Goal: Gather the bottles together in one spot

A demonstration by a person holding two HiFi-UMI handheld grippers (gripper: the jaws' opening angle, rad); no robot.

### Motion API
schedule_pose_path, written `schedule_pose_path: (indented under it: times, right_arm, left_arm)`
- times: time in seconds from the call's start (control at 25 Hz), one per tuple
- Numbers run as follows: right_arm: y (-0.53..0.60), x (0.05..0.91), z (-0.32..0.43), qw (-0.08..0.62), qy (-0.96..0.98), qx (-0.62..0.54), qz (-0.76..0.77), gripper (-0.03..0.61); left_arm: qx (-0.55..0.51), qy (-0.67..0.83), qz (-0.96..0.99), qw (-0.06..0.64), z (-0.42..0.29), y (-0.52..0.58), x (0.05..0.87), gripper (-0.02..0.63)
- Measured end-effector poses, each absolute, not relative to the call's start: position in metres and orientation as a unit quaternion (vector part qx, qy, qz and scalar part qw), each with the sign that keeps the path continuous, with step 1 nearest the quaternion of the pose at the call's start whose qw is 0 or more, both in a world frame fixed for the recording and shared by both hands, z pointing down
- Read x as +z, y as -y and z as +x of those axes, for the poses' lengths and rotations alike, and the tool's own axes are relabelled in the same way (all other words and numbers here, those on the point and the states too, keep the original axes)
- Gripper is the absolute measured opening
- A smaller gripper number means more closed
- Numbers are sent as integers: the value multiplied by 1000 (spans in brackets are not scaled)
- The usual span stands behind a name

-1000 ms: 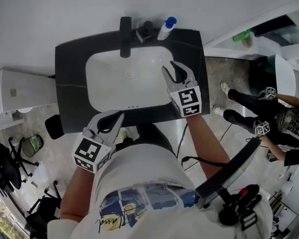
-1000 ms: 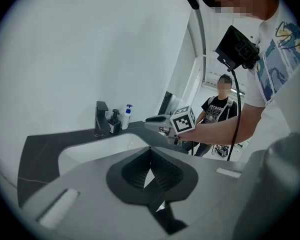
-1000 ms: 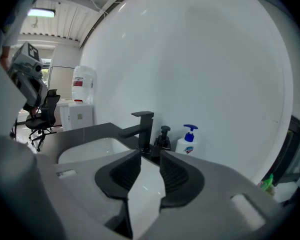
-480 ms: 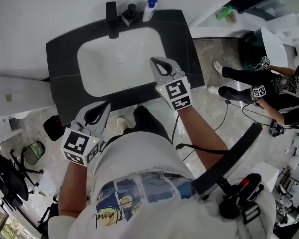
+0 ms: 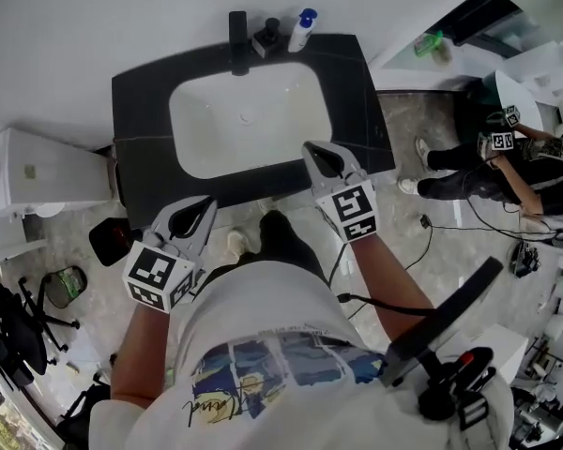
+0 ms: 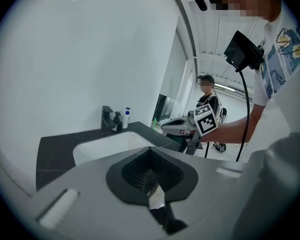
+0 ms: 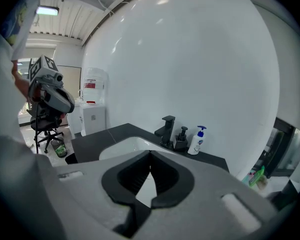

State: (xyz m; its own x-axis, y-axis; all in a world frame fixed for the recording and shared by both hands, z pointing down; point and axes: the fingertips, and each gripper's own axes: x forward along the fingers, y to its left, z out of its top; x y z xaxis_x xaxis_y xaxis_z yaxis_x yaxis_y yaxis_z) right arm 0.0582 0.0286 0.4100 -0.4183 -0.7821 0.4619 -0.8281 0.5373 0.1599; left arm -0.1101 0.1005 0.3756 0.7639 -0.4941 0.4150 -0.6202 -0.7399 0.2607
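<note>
A white pump bottle with a blue cap [image 5: 302, 30] [image 7: 196, 140] [image 6: 125, 118] stands at the back of the black counter [image 5: 141, 111]. A small dark pump bottle [image 5: 267, 36] [image 7: 181, 139] stands beside it, next to the black tap [image 5: 237, 41]. My right gripper [image 5: 311, 148] [image 7: 150, 156] hangs over the counter's front edge, shut and empty, well short of the bottles. My left gripper [image 5: 208, 203] [image 6: 150, 154] is off the counter's front edge on the left. It is also shut, with nothing in it.
The white sink basin [image 5: 249, 125] fills the counter's middle. A green bottle [image 5: 432, 43] [image 7: 255, 176] rests on a white ledge to the right. Another person [image 5: 507, 162] stands at the right. A white cabinet [image 5: 38, 167] and a chair [image 5: 19, 331] are at the left.
My right gripper's jaws closed, empty, and it drew back from over the basin to the counter's front edge. My left gripper also pulled back toward me.
</note>
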Motion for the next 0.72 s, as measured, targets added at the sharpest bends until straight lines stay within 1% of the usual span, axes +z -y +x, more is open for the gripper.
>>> schedule_pose_path:
  times: [0.16,0.48,0.72]
  right_arm:
    - [-35,409,68,244,840,51,483,0]
    - [-68,397,39,239,848,44,471,0]
    - [-69,386,33,233,856,36,460,0]
  left_arm:
    - [160,303,919,193,-100,-95,379,2]
    - [150,311,920,187,-125,-113,375,2]
    - [149,310,921,184,-119,-112,371,2]
